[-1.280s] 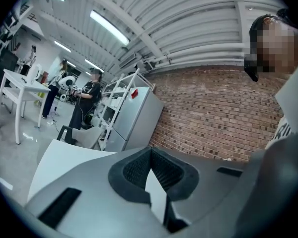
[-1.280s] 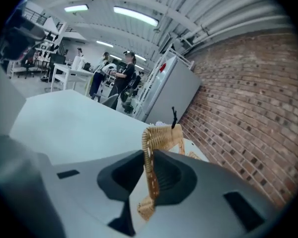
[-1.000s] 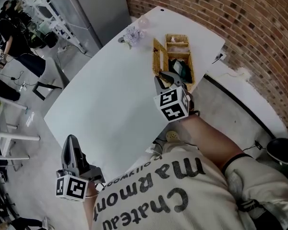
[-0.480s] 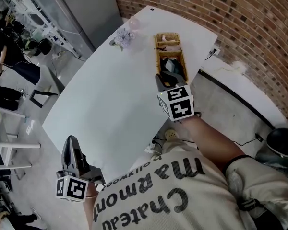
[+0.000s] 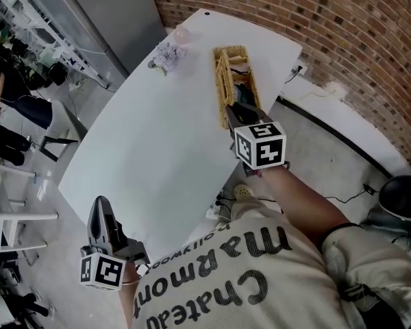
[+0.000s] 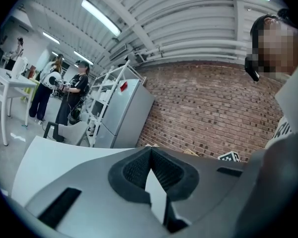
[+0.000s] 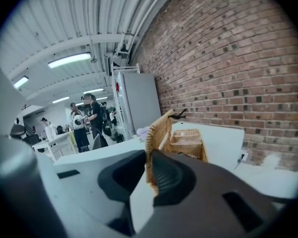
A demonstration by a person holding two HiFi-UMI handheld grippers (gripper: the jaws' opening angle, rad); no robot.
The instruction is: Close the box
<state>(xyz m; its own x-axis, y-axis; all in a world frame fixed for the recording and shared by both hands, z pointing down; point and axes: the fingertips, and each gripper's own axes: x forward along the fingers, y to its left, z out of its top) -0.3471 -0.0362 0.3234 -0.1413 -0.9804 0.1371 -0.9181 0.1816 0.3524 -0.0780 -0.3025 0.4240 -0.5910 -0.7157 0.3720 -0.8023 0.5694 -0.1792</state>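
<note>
Right gripper [image 7: 149, 157]: narrow, pads pinching the near edge of the wicker lid [image 7: 156, 128]. Jaws just been closing, lid between them. Lid on edge, close to upright, rising at twelve o'clock from the pinch.

Wicker box [image 5: 234, 51] straight past the claw, twelve to one o'clock, near the far right corner of the white table [image 5: 151, 142]. Top open, dark contents [image 5: 246, 96] showing. Lid standing along the box's nine o'clock wall, likely hinged there.

Just changed: lid up from a lean out over the table at nine o'clock to near vertical. Wrist rolled with it, brick wall now swung upright in the right gripper view. Judged about halfway through the close. Left to do: over toward three o'clock, then down onto the rim.

Left gripper [image 5: 101, 208]: pinched together, nothing between. Parked at seven o'clock by the table's near edge, no part in the work.

Against the earlier frames: box sitting straighter under the head view, lid no longer splayed. Left gripper much as before, its view panned slightly toward the brick.
</note>
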